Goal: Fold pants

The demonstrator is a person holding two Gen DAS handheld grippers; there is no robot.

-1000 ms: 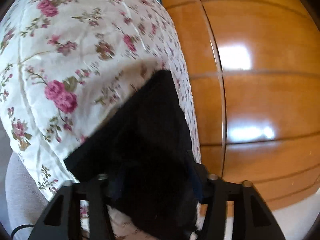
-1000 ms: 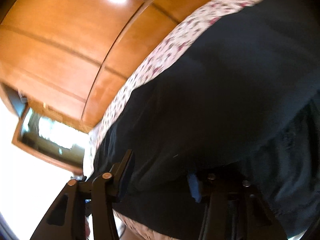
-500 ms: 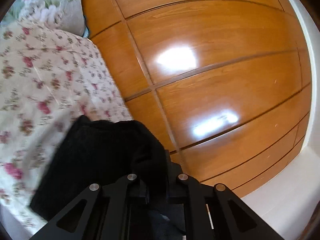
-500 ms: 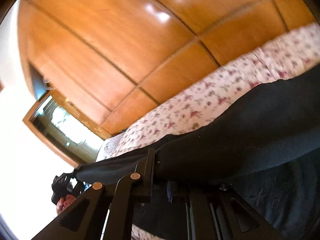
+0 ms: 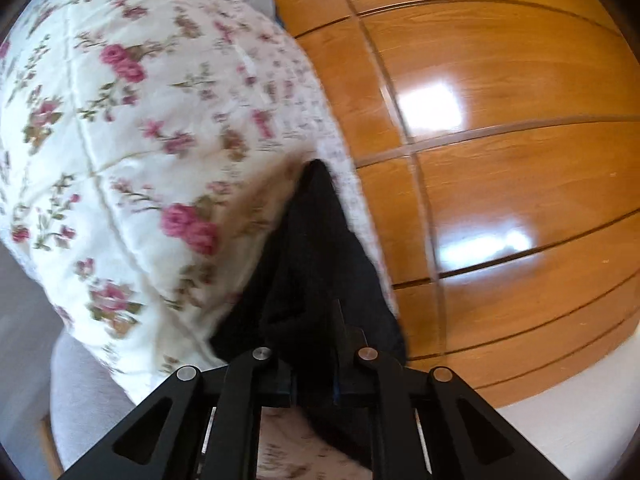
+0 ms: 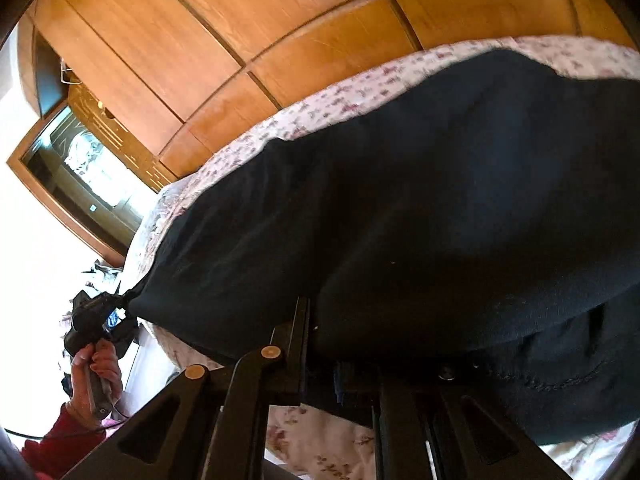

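Observation:
The black pants (image 6: 420, 208) lie stretched across a floral bedspread (image 5: 120, 152). My left gripper (image 5: 314, 384) is shut on one end of the pants (image 5: 316, 264), which bunch into a narrow dark wedge ahead of the jaws. My right gripper (image 6: 340, 380) is shut on the other end, with cloth draped over the fingers and hiding the right one. In the right wrist view, the left gripper (image 6: 120, 300) and the hand holding it show at the far end of the pants.
A glossy wooden wardrobe (image 5: 500, 160) runs along the bed's far side; it also shows in the right wrist view (image 6: 280, 40). A wood-framed glass panel (image 6: 80, 160) stands at the left. Grey fabric (image 5: 80, 400) lies below the bedspread edge.
Both cameras have tilted back down toward the bed after pointing up at the wardrobe. The pants now spread wider in the right wrist view. Both grippers stay shut on the cloth.

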